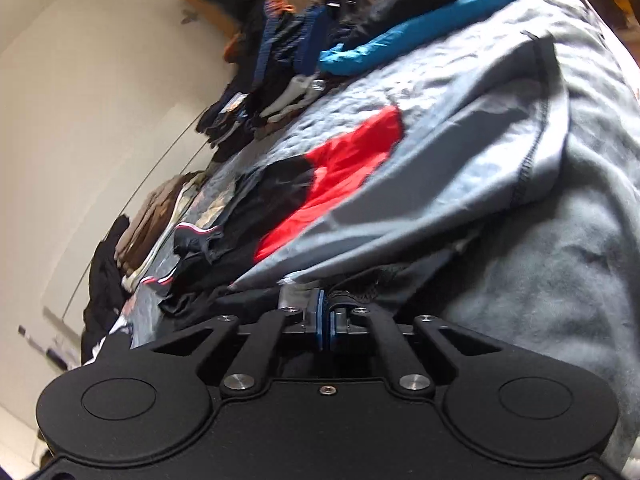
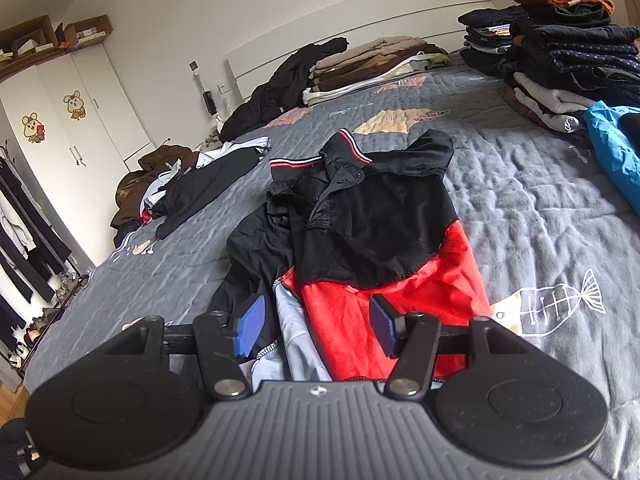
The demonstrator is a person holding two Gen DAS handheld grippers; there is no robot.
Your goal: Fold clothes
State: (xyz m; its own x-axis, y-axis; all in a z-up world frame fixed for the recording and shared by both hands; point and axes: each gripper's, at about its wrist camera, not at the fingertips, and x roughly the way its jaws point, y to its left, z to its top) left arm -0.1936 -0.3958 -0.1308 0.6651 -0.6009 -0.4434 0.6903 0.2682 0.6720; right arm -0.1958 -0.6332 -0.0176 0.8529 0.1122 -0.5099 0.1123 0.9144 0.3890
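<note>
Grey quilted bedspread (image 2: 520, 200), printed with a white fish skeleton at 3 o'clock in my right view, fills the room up to a white headboard (image 2: 360, 12), with a white wardrobe (image 2: 80, 112) carrying mouse stickers at 9 o'clock (the orange patch lettering is too blurred to read). My right gripper (image 2: 318, 326) hangs with jaws apart over the black-and-red polo shirt (image 2: 372, 224) lying flat mid-bed. My left gripper (image 1: 326, 320) has its blue pads pressed together on the shirt's dark hem fabric.

My left view is blurred; the blue jacket (image 2: 616, 148) at the bed's right edge is cut off
</note>
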